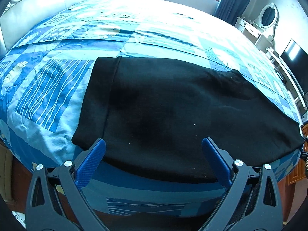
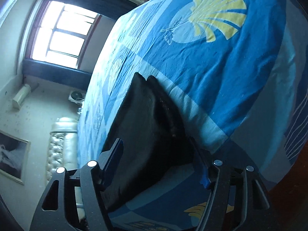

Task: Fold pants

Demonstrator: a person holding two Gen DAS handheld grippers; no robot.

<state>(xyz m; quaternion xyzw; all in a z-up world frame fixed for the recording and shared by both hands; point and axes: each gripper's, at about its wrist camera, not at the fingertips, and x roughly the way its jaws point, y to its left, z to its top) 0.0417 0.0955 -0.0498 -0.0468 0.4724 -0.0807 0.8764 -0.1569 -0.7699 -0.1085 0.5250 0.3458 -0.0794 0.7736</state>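
The black pants (image 1: 173, 111) lie flat near the edge of the bed (image 1: 57, 88), apparently already doubled leg on leg (my reading); I judge the crosswise folds remain. My left gripper (image 1: 154, 144) hovers wide open, empty, over the near hem. My right gripper (image 2: 159, 150) straddles one end, jaws apart, not yet closed.

light: daylight from window (image 2: 61, 36), blown out white | glare: bedspread (image 1: 134, 19) washed pale on the stretch nearest the window | shadows: pants (image 1: 173, 105) near-featureless black, folds barely readable | distortion: strong fisheye bowing, dark vignette corners | blur: right wrist view soft, slightly smeared, tilted; left wrist view sharper
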